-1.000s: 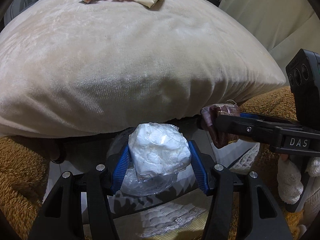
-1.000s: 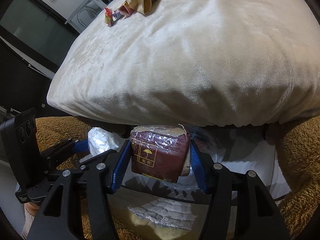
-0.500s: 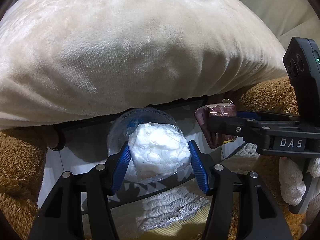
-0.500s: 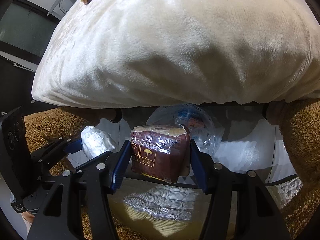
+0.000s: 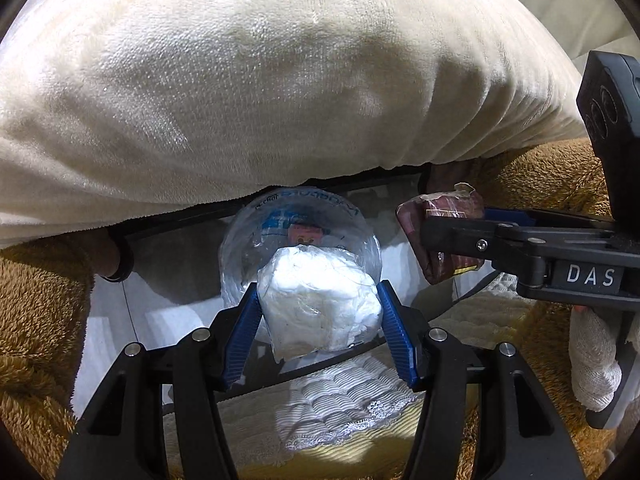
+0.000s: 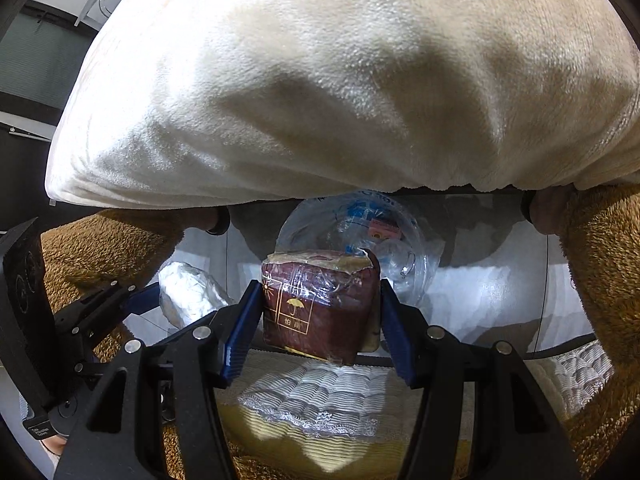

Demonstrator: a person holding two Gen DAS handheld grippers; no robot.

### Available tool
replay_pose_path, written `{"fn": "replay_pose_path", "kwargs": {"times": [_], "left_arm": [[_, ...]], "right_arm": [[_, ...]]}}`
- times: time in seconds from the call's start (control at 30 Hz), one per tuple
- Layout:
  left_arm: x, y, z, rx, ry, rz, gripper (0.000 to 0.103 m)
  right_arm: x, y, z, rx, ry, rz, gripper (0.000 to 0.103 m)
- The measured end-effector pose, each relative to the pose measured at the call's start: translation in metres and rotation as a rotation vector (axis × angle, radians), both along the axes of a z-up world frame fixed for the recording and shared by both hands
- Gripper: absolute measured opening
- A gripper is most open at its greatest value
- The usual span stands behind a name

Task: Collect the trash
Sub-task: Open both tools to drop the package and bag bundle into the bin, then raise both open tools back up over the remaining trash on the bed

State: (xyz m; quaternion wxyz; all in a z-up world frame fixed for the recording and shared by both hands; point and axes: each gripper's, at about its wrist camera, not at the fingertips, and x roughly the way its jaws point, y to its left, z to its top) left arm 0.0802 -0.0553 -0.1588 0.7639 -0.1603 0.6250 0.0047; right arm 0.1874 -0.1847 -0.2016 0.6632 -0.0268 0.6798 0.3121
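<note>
Blue ribbed pads (image 5: pixel 245 322) of the left gripper (image 5: pixel 318 318) are pressed on both sides of a white wad wrapped in clear film (image 5: pixel 318 306), so that wad is held. In the same way a maroon packet (image 6: pixel 320 304) with a torn paper top is clamped between the pads of the right gripper (image 6: pixel 318 312). Both pieces of trash are carried side by side, pointed steeply down, above a clear plastic bag (image 5: pixel 300 232) whose round mouth lies open on the pale floor (image 6: pixel 480 288). The bag sits at the edge of a cream cushion (image 5: pixel 280 80), with brown fleece (image 5: pixel 36 280) on either side. In the left view the packet (image 5: pixel 444 240) is seen off to the right of the bag's mouth, not over it.

The step in hand is judged to be the drop into the bag. A miss is the main risk: if the packet were let go where it hangs now, the rim could be struck or the floor reached instead. The thin bag could be folded shut or pushed aside if it were touched by a finger. The film on the wad may cling to a pad after release. With both grippers so close together, a knock between them could also be caused.
</note>
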Motion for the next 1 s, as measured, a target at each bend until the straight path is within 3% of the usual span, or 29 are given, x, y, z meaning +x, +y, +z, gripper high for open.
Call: {"fn": "replay_pose_path", "kwargs": {"times": [0.23, 0.3, 0.33, 0.43, 1.0], "left_arm": [[0.0, 0.0, -0.002, -0.007, 0.009, 0.003, 0.057], [0.0, 0.0, -0.004, -0.033, 0.02, 0.005, 0.068], [0.0, 0.001, -0.004, -0.035, 0.021, 0.006, 0.069], [0.0, 0.0, -0.004, -0.027, 0.02, 0.009, 0.069], [-0.007, 0.006, 0.016, -0.028, -0.068, 0.038, 0.069]], "right_arm": [[0.0, 0.001, 0.0, 0.004, 0.001, -0.004, 0.058], [0.001, 0.0, 0.002, 0.006, -0.003, -0.007, 0.058], [0.001, 0.0, 0.002, 0.008, -0.005, -0.01, 0.06], [0.001, -0.002, 0.004, 0.013, -0.005, -0.02, 0.068], [-0.002, -0.008, 0.018, 0.042, -0.056, -0.017, 0.07]]}}
